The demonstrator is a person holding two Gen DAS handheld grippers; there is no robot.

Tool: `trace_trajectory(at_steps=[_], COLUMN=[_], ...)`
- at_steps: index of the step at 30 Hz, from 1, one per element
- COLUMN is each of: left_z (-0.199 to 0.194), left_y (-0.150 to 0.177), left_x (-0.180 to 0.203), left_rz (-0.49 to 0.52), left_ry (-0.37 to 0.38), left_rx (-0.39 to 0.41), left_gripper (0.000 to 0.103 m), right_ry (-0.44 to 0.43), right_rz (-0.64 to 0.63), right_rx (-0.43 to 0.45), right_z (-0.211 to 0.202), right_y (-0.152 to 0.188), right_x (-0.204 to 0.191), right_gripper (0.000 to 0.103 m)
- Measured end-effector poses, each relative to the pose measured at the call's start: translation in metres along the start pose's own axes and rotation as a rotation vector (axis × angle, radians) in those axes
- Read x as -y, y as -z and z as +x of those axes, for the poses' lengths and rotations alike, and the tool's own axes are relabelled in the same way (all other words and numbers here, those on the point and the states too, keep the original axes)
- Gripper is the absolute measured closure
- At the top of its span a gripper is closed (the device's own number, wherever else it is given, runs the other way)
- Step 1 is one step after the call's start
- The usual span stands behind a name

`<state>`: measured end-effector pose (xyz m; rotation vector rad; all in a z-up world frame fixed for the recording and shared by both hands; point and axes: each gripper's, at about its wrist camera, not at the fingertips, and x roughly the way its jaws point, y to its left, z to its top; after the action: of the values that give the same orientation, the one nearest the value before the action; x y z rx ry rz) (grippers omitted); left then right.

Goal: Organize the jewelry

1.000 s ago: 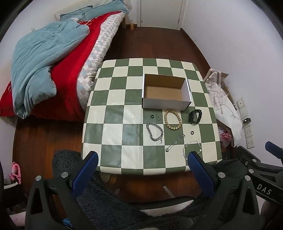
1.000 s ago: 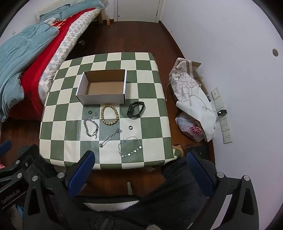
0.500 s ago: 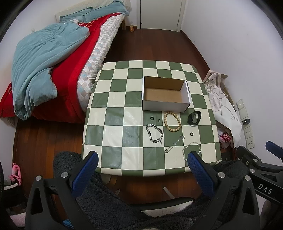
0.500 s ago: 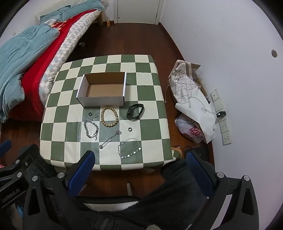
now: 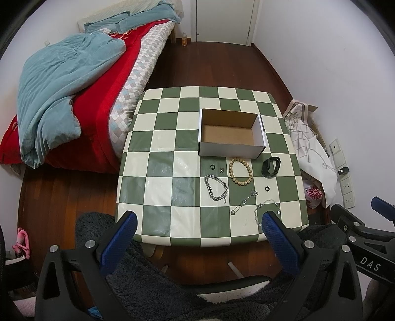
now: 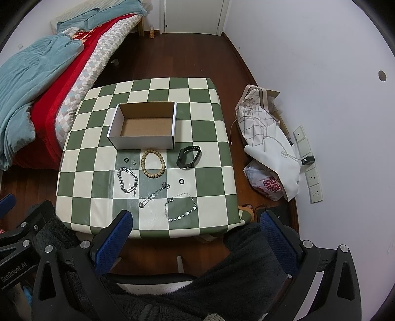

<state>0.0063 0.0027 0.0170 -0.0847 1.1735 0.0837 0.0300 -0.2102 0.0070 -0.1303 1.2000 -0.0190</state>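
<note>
An empty white cardboard box [image 5: 230,145] [image 6: 143,142] stands on the green-and-cream checkered table [image 5: 158,172] [image 6: 81,172]. In front of it lie a wooden bead bracelet [image 5: 240,169] [image 6: 153,164], a black wristband [image 5: 270,167] [image 6: 188,157], a thick silver chain bracelet [image 5: 216,187] [image 6: 128,180], a thin pendant chain [image 5: 243,202] [image 6: 154,194], a silver disc bracelet [image 5: 267,210] [image 6: 181,207], two small black rings [image 5: 211,167] [image 5: 266,189] and a small earring [image 5: 221,170]. My left gripper [image 5: 198,223] and right gripper [image 6: 195,222] are both open and empty, held high above the table's near edge.
A bed with red and blue-grey covers [image 5: 74,103] lies left of the table. Bags [image 6: 269,148] and wall sockets [image 6: 312,177] are to the right. A chair with a dark fuzzy cover [image 5: 172,291] is below the grippers. A closed door [image 5: 223,19] is at the far wall.
Both grippers have drawn back and up a little, so the table looks slightly smaller and lower in view. Nothing on the table has moved.
</note>
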Motion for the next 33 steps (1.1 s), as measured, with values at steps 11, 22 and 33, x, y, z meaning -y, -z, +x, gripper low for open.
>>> trace_trajectory(at_steps=[11,22,33], left_z=[-0.0003,-0.0023,-0.0029], left_y=[0.0014,0.0003,0.0007], left_x=[-0.0006,-0.0021,-0.0026], left_rz=[0.001,0.002,0.000], left_ry=[-0.002,0.002,0.002], left_rx=[0.002,0.005,0.009], left_gripper=[0.000,0.000,0.000], right_ry=[-0.001,0.001,0.000], right_rz=[0.003,0.001,-0.002], right_rx=[0.001,0.007,0.009], right_z=[-0.0006,-0.0051,-0.0075], right_y=[0.0007,-0.0041,-0.0067], right_x=[-0.0011,-0.0028,-0.0031], right_gripper=[0.000,0.000,0.000])
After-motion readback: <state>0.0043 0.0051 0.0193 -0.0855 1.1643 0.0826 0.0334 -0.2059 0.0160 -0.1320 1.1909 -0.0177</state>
